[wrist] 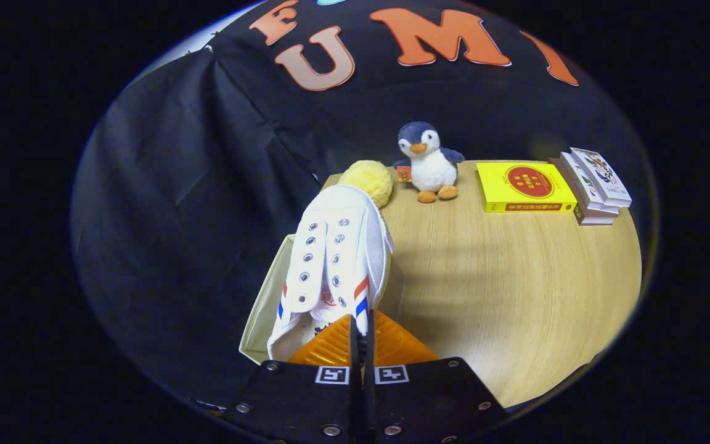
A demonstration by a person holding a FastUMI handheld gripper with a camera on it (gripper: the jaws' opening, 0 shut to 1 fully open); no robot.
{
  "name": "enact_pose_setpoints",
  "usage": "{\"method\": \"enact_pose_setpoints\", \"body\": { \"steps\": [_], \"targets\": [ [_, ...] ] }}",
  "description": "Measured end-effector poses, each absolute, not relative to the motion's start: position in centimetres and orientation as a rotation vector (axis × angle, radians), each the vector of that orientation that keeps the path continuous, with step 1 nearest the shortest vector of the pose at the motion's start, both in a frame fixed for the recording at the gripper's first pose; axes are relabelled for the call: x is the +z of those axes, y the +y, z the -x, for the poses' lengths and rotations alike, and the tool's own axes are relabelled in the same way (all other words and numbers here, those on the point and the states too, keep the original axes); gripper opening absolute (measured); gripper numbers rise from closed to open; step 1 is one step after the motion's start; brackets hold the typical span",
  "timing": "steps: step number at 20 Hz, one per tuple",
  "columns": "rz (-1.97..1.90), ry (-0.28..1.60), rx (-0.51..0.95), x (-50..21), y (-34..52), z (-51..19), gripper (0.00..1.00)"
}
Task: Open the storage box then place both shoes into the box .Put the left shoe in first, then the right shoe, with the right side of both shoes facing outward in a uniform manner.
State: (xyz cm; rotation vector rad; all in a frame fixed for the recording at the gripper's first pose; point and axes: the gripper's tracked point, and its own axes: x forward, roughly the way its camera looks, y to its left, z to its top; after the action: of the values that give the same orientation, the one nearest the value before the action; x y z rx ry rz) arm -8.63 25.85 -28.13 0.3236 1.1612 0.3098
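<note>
A white canvas shoe (333,259) with metal eyelets and red and blue side stripes hangs toe-away just ahead of my fingers. My gripper (362,342) is shut on the shoe's heel-side collar, the two fingers pressed nearly together with the fabric between them. Under the shoe, at the table's left edge, lies the cream storage box (265,308); only its left wall and rim show, the rest is hidden by the shoe.
A wooden table (503,277) stretches to the right. At its far edge sit a yellow fluffy ball (370,180), a plush penguin (427,161), a yellow book (524,187) and a small stack of books (595,185). Black cloth hangs behind and left.
</note>
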Motion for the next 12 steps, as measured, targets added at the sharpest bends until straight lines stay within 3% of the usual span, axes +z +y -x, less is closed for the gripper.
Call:
{"method": "enact_pose_setpoints", "body": {
  "steps": [5,12],
  "targets": [
    [-0.267,1.254,0.308,-30.7,29.6,9.9,0.01],
    [-0.149,1.35,0.164,-33.8,30.6,11.3,0.01]
  ]
}}
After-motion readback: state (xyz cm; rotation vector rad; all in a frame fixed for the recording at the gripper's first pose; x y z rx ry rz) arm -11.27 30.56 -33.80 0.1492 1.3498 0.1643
